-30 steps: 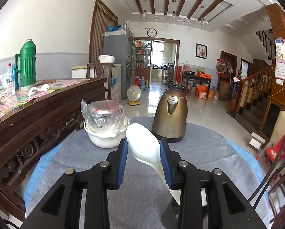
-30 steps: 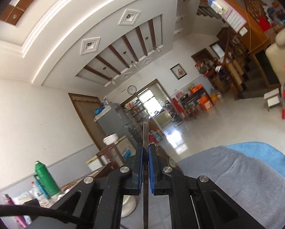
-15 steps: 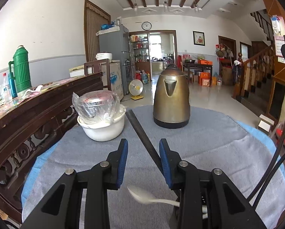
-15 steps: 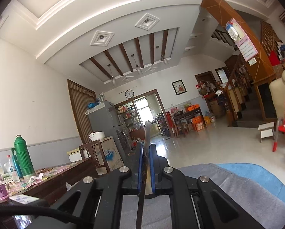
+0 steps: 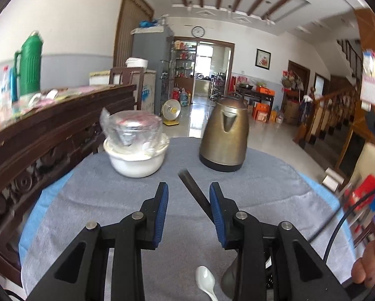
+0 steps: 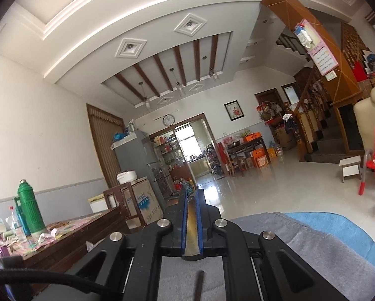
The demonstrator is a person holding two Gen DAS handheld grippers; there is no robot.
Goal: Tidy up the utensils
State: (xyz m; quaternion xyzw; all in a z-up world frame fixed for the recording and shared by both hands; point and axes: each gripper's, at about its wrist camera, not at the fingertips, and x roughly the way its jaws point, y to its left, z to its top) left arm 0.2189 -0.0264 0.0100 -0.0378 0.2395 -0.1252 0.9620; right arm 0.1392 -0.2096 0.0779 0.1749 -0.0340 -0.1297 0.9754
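Observation:
My left gripper (image 5: 188, 186) stands open over the grey cloth, with nothing between its blue pads. A white spoon (image 5: 205, 279) lies low in the left wrist view, under the gripper body. Beside the spoon a grey metal shape (image 5: 228, 279) shows. A dark flat metal handle (image 5: 196, 193) slants up past the right finger. In the right wrist view my right gripper (image 6: 192, 192) is shut on a flat metal utensil (image 6: 192, 228) that shows its broad shiny side between the pads. Its lower end is hidden.
A brass-coloured kettle (image 5: 225, 135) and a white bowl (image 5: 134, 161) holding a plastic-wrapped dish stand at the far side of the cloth-covered table (image 5: 99, 200). A dark wooden sideboard (image 5: 49, 135) runs along the left. A person's hand (image 5: 370, 266) is at the lower right.
The white spoon has left the left gripper's pads and dropped below it, and that gripper has sunk slightly. The right gripper has rolled, so its utensil now shows its flat side.

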